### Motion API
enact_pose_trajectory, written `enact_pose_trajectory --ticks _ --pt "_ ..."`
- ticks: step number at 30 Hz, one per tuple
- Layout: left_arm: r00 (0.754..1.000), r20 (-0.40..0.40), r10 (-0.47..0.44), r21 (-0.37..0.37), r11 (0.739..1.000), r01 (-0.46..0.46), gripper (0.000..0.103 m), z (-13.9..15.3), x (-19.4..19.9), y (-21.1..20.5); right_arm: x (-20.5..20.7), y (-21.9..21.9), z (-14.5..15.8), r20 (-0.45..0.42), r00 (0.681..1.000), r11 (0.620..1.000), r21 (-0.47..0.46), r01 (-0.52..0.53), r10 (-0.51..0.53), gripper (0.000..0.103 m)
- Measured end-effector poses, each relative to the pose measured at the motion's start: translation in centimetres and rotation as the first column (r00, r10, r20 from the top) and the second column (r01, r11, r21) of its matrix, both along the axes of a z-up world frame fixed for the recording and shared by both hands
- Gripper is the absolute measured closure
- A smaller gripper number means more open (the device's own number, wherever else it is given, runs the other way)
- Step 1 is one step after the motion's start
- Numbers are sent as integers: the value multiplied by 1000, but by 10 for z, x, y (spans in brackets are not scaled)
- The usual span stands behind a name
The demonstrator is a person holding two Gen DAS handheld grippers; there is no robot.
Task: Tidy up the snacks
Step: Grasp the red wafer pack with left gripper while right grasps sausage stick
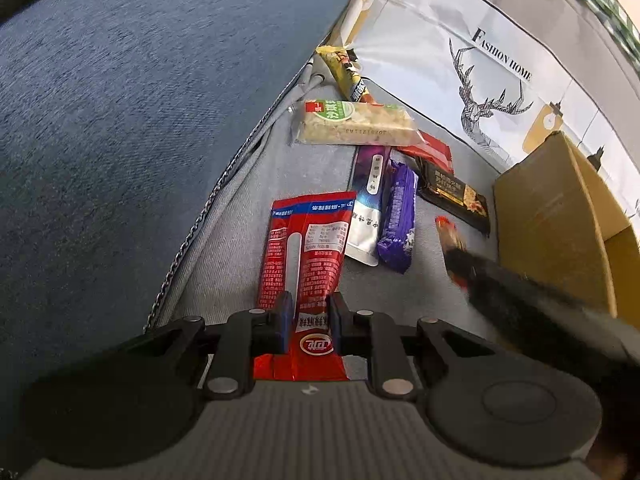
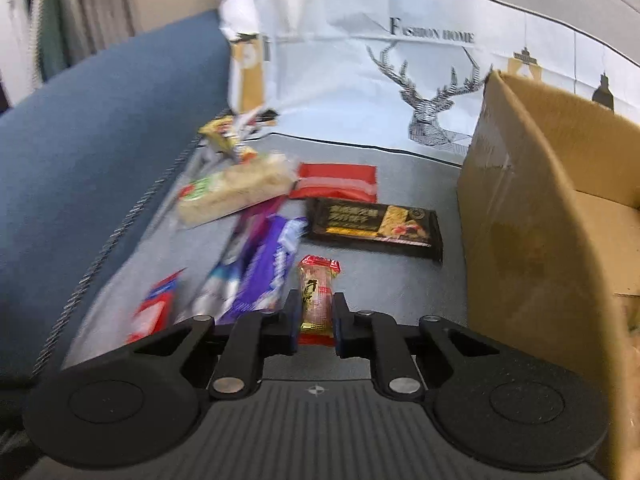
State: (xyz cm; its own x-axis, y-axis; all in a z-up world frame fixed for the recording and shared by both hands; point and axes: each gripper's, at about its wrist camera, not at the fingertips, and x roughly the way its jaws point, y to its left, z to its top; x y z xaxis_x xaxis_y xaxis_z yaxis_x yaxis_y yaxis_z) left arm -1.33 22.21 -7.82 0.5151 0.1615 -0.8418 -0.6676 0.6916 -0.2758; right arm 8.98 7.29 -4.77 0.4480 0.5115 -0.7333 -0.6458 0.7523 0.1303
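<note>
Both snacks look feather-light and crinkly: the left tongs (image 1: 308, 320) are pinched on the near end of the long red packet (image 1: 304, 252), whose far end trails toward the sofa cushion (image 1: 224, 240). The right tongs (image 2: 316, 316) are clamped across the small red-and-gold candy stick (image 2: 318, 296) beside the cardboard box (image 2: 532, 208). I'd grip mid-body, since that slick foil probably slides.
</note>
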Motion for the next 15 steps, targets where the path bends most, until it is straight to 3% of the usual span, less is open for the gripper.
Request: enact_pose_trajectory --ticks 8,14,15 --pt "1000 10 -19 -114 993 20 82 -1 -10 1 -66 -49 43 -12 992 992 35 -124 124 87" --pt "994 -35 -100 -187 978 92 82 -10 -4 -10 -112 -84 23 -11 985 985 19 -172 172 87" --pt "994 -33 -109 -194 976 101 76 -11 -4 -11 -113 -85 19 -10 986 985 16 -169 169 87"
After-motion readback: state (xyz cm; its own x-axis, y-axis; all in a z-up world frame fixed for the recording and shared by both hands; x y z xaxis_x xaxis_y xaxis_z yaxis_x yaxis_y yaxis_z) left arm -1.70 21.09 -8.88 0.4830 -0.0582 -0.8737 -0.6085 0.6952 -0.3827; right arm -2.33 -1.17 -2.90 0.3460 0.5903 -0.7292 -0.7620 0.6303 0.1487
